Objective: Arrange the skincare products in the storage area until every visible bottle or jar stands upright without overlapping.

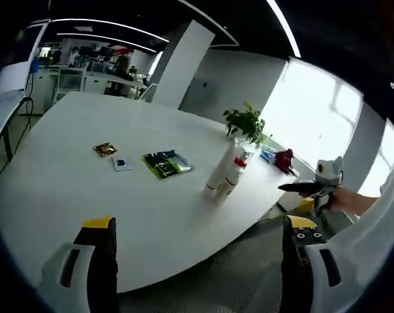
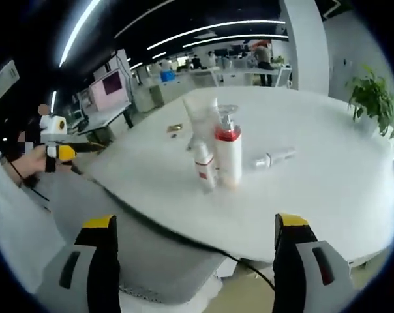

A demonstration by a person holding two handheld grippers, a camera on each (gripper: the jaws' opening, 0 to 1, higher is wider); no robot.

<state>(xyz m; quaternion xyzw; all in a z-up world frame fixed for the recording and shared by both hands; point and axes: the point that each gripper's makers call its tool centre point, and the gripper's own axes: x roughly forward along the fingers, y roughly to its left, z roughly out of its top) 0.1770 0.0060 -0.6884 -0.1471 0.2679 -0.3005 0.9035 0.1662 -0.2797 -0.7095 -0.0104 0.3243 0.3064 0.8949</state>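
While bottles [image 2: 220, 153] stand, tube [image 2: 273, 158] lies flat

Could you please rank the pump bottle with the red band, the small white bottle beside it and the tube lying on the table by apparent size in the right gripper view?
1. Pump bottle with the red band, largest.
2. Small white bottle.
3. Lying tube, smallest; it lies farther back, so this is unsure.
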